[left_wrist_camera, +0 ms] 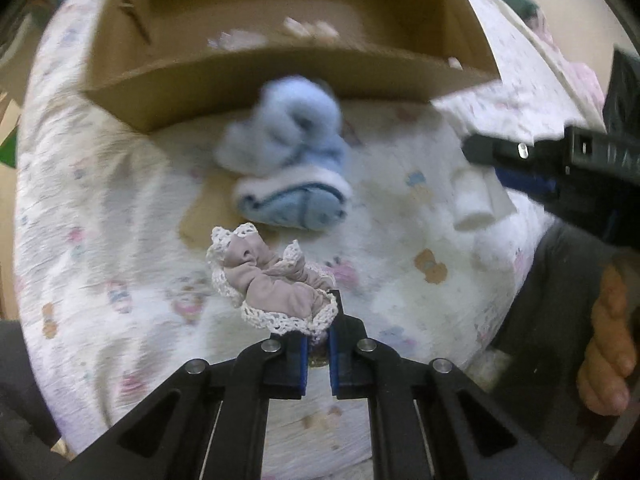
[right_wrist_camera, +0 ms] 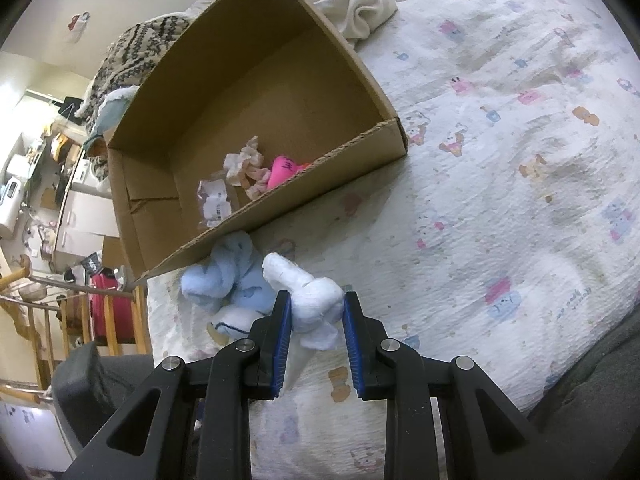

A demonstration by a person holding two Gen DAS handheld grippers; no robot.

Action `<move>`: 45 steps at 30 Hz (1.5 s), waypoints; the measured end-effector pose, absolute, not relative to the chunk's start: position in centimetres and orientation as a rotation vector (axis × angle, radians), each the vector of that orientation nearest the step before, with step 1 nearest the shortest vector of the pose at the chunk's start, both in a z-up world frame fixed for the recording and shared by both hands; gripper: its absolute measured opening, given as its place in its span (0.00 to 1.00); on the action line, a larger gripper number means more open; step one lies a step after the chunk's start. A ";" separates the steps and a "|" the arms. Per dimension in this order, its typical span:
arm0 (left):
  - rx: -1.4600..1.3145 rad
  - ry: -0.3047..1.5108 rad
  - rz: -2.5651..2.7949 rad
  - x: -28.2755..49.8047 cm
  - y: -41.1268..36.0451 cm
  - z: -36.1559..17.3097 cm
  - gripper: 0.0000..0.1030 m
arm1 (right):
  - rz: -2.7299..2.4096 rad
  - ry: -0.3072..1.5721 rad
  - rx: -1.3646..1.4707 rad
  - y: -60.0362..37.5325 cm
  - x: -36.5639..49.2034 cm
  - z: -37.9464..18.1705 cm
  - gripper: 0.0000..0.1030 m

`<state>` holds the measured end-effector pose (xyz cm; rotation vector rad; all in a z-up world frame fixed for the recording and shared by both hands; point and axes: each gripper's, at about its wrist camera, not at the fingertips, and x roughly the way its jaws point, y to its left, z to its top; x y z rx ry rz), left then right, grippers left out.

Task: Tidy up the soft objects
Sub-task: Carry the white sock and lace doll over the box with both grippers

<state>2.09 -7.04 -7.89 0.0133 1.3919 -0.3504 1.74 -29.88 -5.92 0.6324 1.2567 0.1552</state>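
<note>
My left gripper (left_wrist_camera: pixel 318 344) is shut on a mauve cloth with white lace trim (left_wrist_camera: pixel 272 284), held above the printed bedspread (left_wrist_camera: pixel 120 208). My right gripper (right_wrist_camera: pixel 316 320) is shut on a white rolled sock (right_wrist_camera: pixel 312 300); it also shows in the left wrist view (left_wrist_camera: pixel 476 204) under the right gripper (left_wrist_camera: pixel 520 168). A light blue fluffy sock bundle (left_wrist_camera: pixel 288 160) lies on the bed in front of the open cardboard box (left_wrist_camera: pixel 248 80). In the right wrist view the bundle (right_wrist_camera: pixel 228 280) lies beside the box (right_wrist_camera: pixel 256 92), which holds a pink item (right_wrist_camera: pixel 284 170) and small cloth pieces (right_wrist_camera: pixel 244 164).
A cream cloth (right_wrist_camera: pixel 356 8) lies on the bed beyond the box. A patterned knit blanket (right_wrist_camera: pixel 132 48) is at the far side. The bed edge drops to a cluttered room on the left with a red bag (right_wrist_camera: pixel 108 304). A hand (left_wrist_camera: pixel 608 340) holds the right gripper.
</note>
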 end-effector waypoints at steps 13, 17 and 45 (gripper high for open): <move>-0.079 1.235 -0.186 2.4 -1.7 -3.0 0.07 | 0.216 1.173 0.626 -29.5 0.8 -3.3 0.26; -0.110 1.153 -0.162 2.7 -0.2 -0.6 0.07 | 0.235 1.123 0.621 -29.4 0.5 -1.8 0.26; -0.049 1.013 -0.178 10.3 -1.7 4.3 0.07 | 0.264 1.039 0.537 -28.5 6.2 3.2 0.26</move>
